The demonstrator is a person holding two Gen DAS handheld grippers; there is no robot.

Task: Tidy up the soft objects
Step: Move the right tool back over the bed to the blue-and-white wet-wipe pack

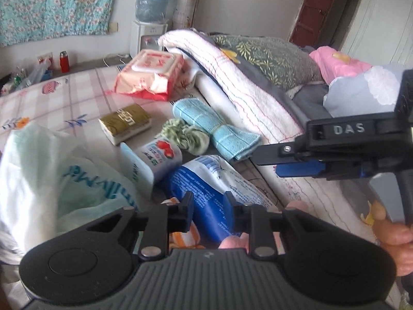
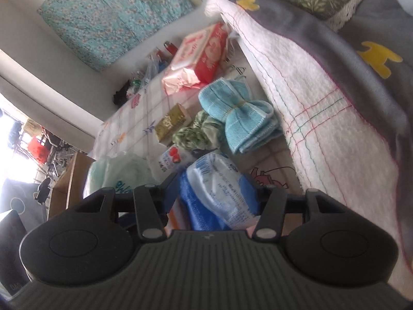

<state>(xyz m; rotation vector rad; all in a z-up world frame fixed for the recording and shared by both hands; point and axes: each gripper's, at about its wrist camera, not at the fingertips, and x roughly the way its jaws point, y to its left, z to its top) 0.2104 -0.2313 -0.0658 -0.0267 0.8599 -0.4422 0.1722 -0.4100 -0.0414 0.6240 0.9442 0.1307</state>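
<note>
Two grippers are converging on the blue-and-white soft pack [image 1: 219, 188], lying on the bed with its long axis running 11-to-5 o'clock: left gripper [image 1: 209, 211] is straddling its near end, contact unclear, while right gripper [image 2: 214, 196] is clamping it.

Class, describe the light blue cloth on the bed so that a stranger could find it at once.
Start at the white quilted blanket folded along the bed's edge. Right beside it lies the light blue cloth, rolled and cinched in the middle like a bow. Its woven blue texture separates it from the green-and-white scrunchie touching it.
</note>
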